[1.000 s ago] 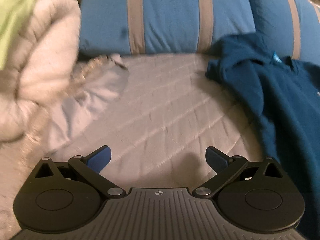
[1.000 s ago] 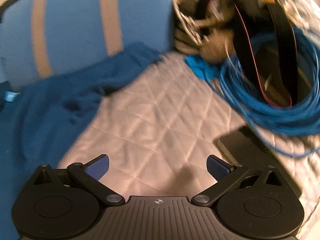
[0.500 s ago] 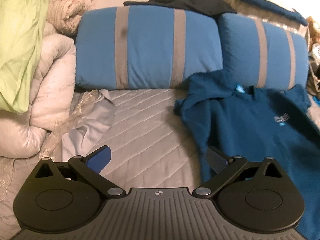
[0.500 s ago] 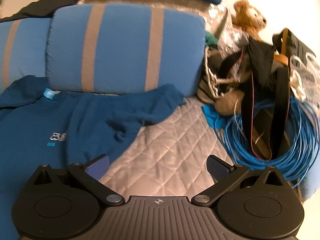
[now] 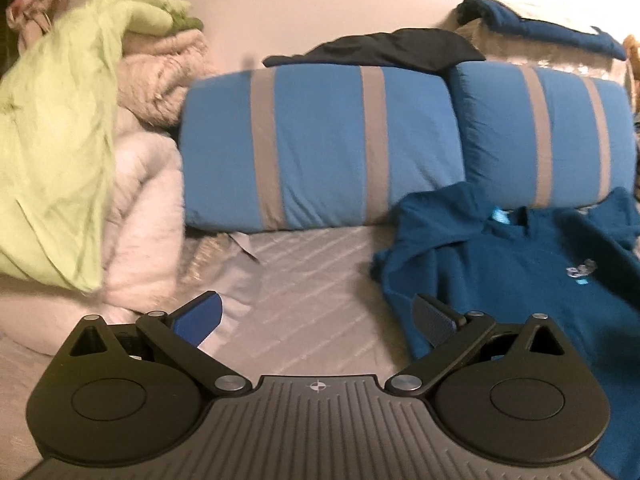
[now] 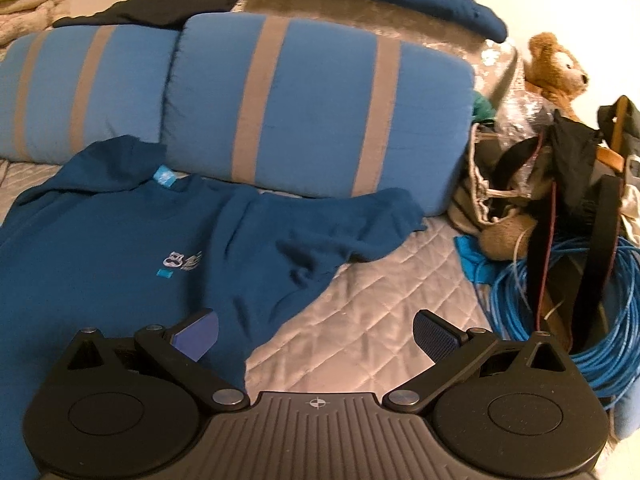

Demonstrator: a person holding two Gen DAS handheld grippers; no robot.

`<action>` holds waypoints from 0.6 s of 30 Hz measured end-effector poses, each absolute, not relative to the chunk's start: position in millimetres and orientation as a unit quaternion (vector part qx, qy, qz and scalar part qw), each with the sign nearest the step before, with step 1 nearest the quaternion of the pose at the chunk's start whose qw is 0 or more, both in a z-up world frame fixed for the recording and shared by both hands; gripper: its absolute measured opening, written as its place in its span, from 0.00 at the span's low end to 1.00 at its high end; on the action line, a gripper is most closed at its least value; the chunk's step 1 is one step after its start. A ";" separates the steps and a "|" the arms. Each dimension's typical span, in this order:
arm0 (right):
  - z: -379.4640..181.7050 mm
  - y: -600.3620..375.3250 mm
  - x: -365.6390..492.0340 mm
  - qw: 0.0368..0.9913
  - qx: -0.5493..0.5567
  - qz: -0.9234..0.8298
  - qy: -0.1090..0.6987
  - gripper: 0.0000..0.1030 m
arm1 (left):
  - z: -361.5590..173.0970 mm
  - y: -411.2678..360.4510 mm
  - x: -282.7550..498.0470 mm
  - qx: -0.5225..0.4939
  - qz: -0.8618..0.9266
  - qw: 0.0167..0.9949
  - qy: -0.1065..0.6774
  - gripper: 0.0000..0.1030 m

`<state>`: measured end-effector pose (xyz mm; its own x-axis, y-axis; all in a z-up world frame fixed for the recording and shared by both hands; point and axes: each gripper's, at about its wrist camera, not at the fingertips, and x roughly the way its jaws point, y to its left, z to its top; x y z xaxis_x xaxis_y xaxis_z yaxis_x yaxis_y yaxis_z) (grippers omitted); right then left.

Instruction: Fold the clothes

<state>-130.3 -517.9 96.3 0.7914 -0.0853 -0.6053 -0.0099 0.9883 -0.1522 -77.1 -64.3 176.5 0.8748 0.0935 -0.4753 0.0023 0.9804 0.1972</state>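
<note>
Both views have pulled back; left gripper (image 5: 317, 316) and right gripper (image 6: 316, 330) spread, seemingly above the blue shirt (image 6: 120, 240).

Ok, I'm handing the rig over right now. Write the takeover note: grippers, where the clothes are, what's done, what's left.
Left gripper: open, empty, above the quilt.
Right gripper: open, empty, over the shirt's edge.
Blue T-shirt: spread front-up on the quilt, collar toward the striped pillows, one sleeve rumpled.
Done: no fold visible.
Left: smooth the sleeve, then fold the shirt. Keep away from the blue cable coil beside it.
</note>
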 end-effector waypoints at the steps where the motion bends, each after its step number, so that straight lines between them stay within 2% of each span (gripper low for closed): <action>1: 95.9 -519.3 -131.1 0.943 -0.073 -0.019 0.323 1.00 | 178.0 -65.6 -76.7 0.101 0.030 0.963 0.247 1.00; 9: 104.4 -540.5 -139.1 0.946 -0.061 -0.019 0.319 1.00 | 181.9 -63.6 -78.0 0.076 0.022 0.965 0.251 1.00; 18: 96.4 -568.7 -149.1 0.933 -0.049 -0.005 0.356 1.00 | 170.7 -57.3 -104.4 -0.017 -0.050 0.957 0.284 1.00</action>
<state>-149.1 -568.7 96.4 0.7464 -0.0436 -0.6641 -0.0267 0.9951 -0.0954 -104.4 -57.3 170.7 0.8341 -0.1058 -0.5413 0.0860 0.9944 -0.0618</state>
